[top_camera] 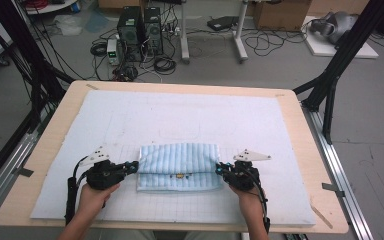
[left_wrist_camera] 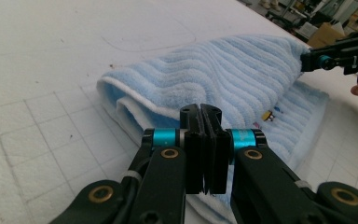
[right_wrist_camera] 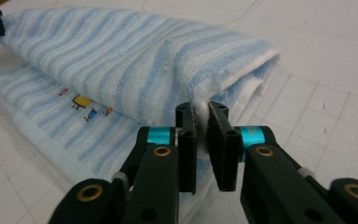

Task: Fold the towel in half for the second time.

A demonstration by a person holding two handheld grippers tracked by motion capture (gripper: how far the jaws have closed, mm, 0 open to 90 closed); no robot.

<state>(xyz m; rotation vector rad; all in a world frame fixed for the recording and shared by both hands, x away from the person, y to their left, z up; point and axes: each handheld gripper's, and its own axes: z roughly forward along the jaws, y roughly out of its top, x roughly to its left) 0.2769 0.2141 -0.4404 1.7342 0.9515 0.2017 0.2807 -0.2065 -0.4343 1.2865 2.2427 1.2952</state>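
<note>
A light blue striped towel (top_camera: 180,162) lies folded over on the white gridded mat (top_camera: 180,115), with a small coloured embroidery near its front edge. My left gripper (top_camera: 132,166) is at the towel's left end. In the left gripper view its jaws (left_wrist_camera: 200,109) stand together, pinching the white hem of the towel (left_wrist_camera: 242,74). My right gripper (top_camera: 219,169) is at the towel's right end. In the right gripper view its jaws (right_wrist_camera: 201,109) stand slightly apart, with the towel's (right_wrist_camera: 121,56) folded edge lying loosely in the gap.
The mat covers most of a wooden table (top_camera: 180,86). Black frame legs (top_camera: 330,85) rise at both far corners. Computers and cables (top_camera: 140,30) sit on the floor beyond the far edge. The person's hands come in from the near edge.
</note>
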